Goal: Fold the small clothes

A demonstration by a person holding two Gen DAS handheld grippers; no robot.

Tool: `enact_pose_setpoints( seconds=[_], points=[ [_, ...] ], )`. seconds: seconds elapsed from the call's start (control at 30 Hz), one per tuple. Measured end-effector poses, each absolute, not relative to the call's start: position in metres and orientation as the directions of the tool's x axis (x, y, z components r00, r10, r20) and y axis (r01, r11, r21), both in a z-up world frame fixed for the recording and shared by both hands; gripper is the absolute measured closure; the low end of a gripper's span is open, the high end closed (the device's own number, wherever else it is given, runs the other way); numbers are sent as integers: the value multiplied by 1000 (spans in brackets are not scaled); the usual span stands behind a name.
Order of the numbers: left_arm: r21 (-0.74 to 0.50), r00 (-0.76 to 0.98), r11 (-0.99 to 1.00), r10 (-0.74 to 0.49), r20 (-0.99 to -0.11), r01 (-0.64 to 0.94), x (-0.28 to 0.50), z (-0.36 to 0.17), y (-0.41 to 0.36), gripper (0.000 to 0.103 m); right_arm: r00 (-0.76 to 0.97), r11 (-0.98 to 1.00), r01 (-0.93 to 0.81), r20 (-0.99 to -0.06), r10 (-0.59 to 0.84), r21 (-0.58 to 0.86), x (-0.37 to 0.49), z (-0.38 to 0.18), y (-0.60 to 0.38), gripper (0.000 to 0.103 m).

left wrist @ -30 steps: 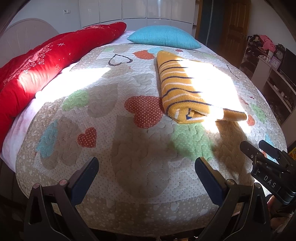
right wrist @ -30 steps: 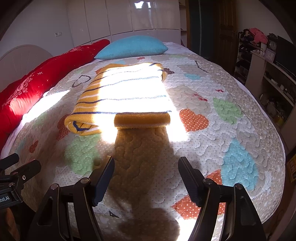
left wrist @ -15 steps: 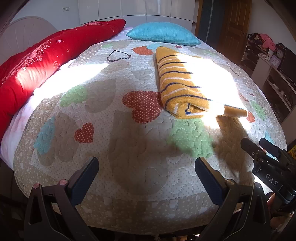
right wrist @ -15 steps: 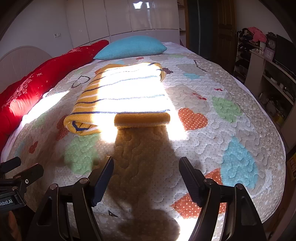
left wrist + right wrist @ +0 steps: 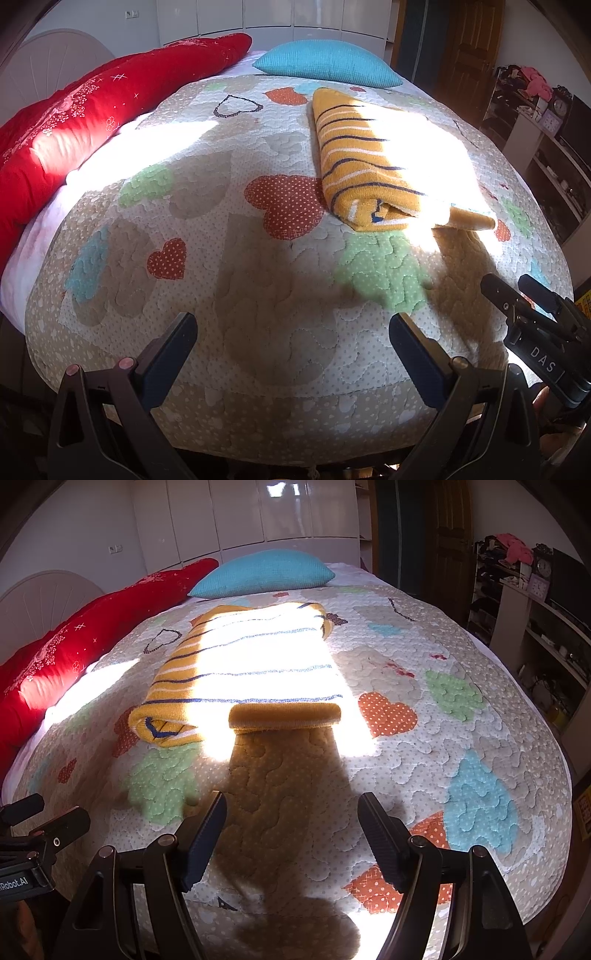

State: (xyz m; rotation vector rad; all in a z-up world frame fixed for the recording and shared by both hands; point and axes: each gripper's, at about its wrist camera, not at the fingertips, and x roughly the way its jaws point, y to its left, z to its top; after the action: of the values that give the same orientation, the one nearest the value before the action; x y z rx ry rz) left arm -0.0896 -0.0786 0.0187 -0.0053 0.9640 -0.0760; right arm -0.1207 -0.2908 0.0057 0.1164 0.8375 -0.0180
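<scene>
- The mustard-yellow knitted garment with navy and white stripes [image 5: 240, 672] lies folded into a compact rectangle on the heart-patterned quilted bed cover [image 5: 461, 738], with one plain yellow band doubled over its near edge. By my reading the folding is finished or nearly so.
- No other loose clothes show, so nothing obvious is left.
- The left gripper [image 5: 293, 341] and right gripper [image 5: 291, 827] hover at six o'clock, well short of the garment, jaws spread wide and empty.
- The right view faces the garment squarely, at twelve o'clock.
- The left view puts it at one o'clock and shows the layered open end [image 5: 376, 214].
</scene>
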Motion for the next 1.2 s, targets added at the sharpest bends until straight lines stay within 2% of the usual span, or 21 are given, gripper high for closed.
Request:
enact_pose_setpoints(
  seconds=[1.2],
  points=[
    [-73, 526, 995, -96, -845, 65, -87, 8, -78, 0, 688, 995, 41, -725, 39, 92, -127, 10, -277, 22]
  ],
)
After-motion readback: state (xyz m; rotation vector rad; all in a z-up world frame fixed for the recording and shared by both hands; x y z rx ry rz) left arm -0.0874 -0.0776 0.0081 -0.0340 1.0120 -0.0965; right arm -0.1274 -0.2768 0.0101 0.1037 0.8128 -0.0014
